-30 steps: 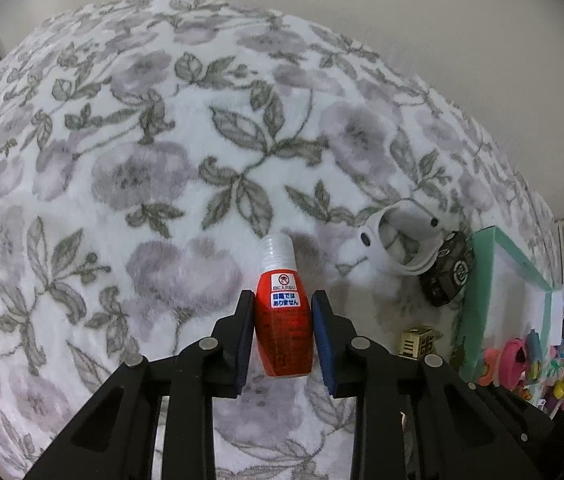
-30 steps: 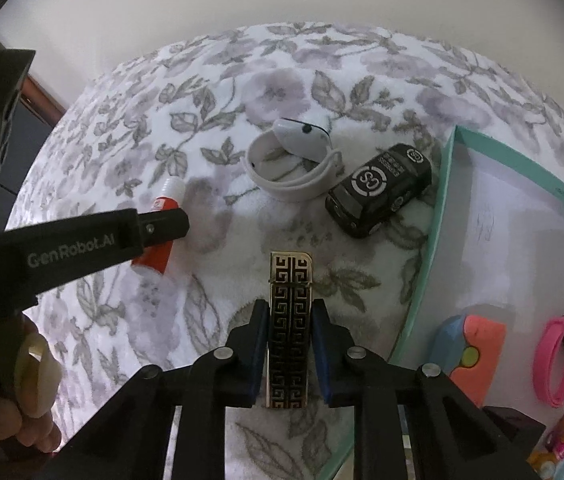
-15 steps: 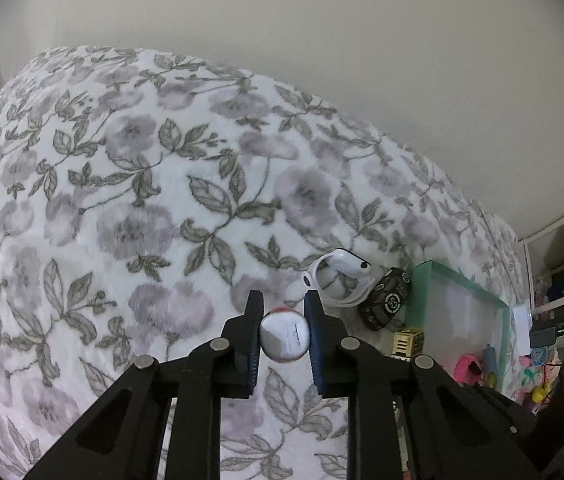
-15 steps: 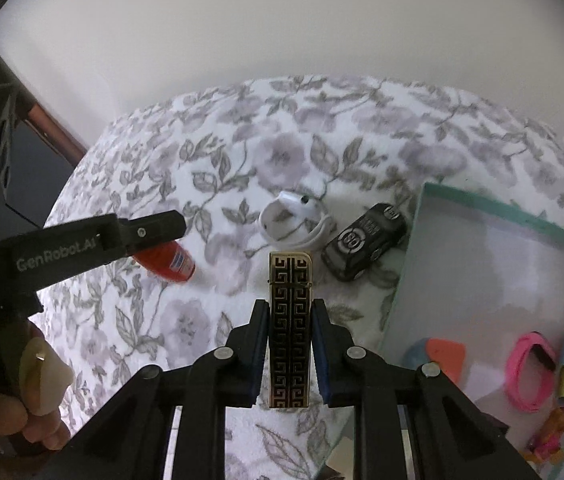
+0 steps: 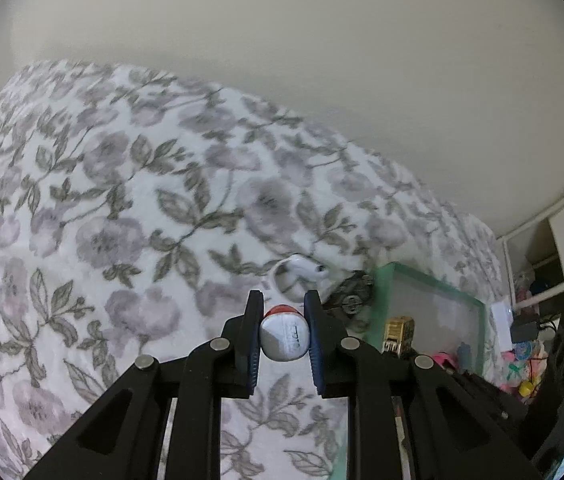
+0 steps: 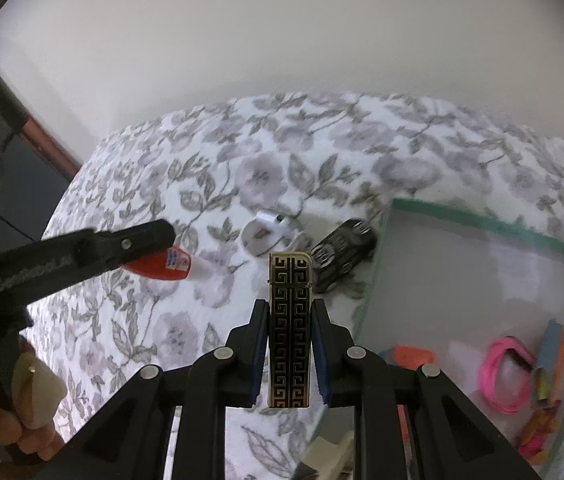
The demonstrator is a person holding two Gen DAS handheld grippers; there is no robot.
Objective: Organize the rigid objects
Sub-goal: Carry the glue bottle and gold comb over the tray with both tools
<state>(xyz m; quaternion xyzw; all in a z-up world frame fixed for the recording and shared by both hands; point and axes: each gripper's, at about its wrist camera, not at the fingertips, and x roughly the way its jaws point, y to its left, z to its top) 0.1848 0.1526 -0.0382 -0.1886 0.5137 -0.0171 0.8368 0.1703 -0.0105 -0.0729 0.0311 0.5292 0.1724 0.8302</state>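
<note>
My left gripper [image 5: 283, 320] is shut on a small red bottle [image 5: 284, 338], held in the air with its white base toward the camera. In the right wrist view the bottle [image 6: 157, 266] shows side on, above the floral blanket. My right gripper [image 6: 290, 332] is shut on a gold and black patterned lighter [image 6: 290, 330], held upright above the blanket near the left edge of the green-rimmed tray [image 6: 482, 220]. The lighter also shows in the left wrist view [image 5: 398, 334].
A white wristband [image 6: 267, 232] and a black toy car [image 6: 342, 252] lie on the blanket [image 6: 241, 160] just left of the tray. The tray holds a pink band [image 6: 502, 376], an orange toy [image 6: 412, 358] and other small colourful things. A wall stands behind.
Both grippers have lifted their objects off the blanket and risen. The red bottle has tilted so its base faces the left camera. The lighter has moved toward the tray.
</note>
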